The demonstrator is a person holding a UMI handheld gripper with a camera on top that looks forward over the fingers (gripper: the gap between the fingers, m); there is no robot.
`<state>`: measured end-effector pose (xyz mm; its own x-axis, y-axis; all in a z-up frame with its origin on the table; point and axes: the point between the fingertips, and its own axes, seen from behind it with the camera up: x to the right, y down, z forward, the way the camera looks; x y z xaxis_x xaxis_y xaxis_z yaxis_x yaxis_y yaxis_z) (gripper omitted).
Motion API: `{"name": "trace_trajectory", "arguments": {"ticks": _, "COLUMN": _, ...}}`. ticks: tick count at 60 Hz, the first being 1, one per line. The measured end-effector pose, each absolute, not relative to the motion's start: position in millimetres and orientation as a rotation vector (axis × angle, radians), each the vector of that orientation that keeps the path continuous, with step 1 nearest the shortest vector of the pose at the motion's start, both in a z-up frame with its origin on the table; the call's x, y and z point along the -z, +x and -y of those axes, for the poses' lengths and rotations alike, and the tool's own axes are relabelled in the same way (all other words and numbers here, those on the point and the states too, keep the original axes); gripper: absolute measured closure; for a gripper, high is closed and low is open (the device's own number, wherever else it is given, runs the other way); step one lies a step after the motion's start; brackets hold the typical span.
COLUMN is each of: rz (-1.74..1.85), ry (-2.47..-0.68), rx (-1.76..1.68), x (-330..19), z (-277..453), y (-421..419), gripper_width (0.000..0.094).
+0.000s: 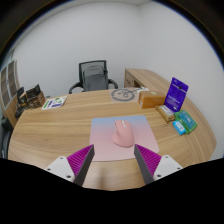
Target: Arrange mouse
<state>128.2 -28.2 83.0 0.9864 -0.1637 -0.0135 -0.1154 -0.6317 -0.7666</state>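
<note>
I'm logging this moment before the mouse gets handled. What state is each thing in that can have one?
Gripper: open, holding nothing, fingers short of the mouse.
Mouse: resting on the mouse pad, ahead of the fingers, untouched.
Mouse pad: lying flat on the table.
Office chair: unoccupied, behind the table.
Purple box: standing upright.
Teal packet: lying flat near the table edge.

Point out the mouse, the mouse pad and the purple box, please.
mouse (pixel 122 132): gripper view, top of its pink shell.
mouse pad (pixel 104 129): gripper view, bare left part.
purple box (pixel 176 95): gripper view, front face.
</note>
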Motion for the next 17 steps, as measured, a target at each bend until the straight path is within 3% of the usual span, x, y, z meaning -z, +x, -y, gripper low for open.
{"name": "trace_trajectory", "arguments": {"ticks": 17, "rz": -0.242, "ry": -2.246, "rx": -0.021, "x": -126, "z": 175, "y": 32, "gripper_width": 0.0090}}
